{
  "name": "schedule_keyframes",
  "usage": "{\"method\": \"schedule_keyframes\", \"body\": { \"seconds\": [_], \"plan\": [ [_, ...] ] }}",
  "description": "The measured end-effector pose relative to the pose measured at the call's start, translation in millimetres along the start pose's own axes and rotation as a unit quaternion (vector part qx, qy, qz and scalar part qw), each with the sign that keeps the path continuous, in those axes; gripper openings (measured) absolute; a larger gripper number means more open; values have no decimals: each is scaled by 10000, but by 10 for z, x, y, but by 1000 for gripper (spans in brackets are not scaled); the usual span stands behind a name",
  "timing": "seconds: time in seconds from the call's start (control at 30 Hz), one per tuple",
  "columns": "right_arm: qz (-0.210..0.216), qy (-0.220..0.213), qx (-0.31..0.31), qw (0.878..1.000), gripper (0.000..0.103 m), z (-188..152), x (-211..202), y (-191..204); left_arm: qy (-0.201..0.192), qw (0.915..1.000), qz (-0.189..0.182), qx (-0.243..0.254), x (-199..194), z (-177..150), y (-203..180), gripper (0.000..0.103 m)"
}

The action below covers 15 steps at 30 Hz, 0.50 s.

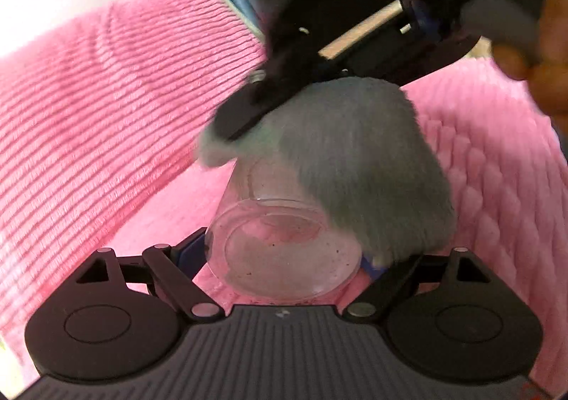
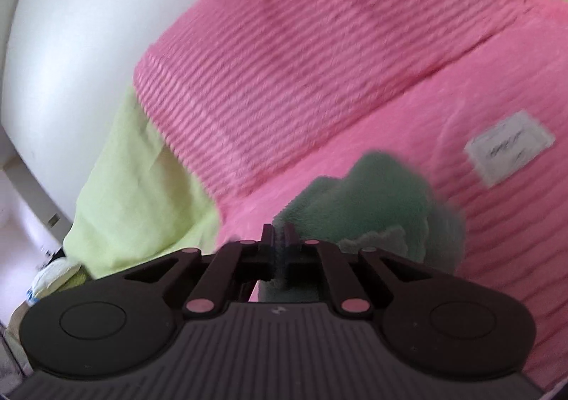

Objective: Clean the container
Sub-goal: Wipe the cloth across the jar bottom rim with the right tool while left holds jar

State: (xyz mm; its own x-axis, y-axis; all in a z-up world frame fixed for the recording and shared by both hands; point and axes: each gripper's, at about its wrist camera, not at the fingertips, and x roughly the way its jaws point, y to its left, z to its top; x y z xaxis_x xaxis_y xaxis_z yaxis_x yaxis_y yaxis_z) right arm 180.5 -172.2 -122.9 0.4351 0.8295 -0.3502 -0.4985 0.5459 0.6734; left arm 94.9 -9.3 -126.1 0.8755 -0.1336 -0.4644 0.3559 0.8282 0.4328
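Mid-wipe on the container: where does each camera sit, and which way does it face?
Left wrist: on the left tongs, facing forward-down at the clear container they grip; right tongs and a hand show.
Right wrist: on the right tongs, facing the pinched cloth.
Shared: grey-green cloth, pink blanket.

cloth (image 1: 358,165) hides container's far side (image 1: 284,251)
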Motion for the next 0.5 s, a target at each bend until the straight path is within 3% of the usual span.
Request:
{"method": "schedule_keyframes", "body": {
  "seconds": [0.27,0.4,0.5],
  "plan": [
    [209,74,151,9996,0,35,190,-158,72,10000,-7,-1,0,-12,-11,86],
    [71,-52,422,9991,0,108,200,-261,119,9998,-67,-160,4,-3,37,86],
    [-275,-344,433,9981,0,223,144,-377,87,10000,10,9,-18,-13,-21,86]
  ]
}}
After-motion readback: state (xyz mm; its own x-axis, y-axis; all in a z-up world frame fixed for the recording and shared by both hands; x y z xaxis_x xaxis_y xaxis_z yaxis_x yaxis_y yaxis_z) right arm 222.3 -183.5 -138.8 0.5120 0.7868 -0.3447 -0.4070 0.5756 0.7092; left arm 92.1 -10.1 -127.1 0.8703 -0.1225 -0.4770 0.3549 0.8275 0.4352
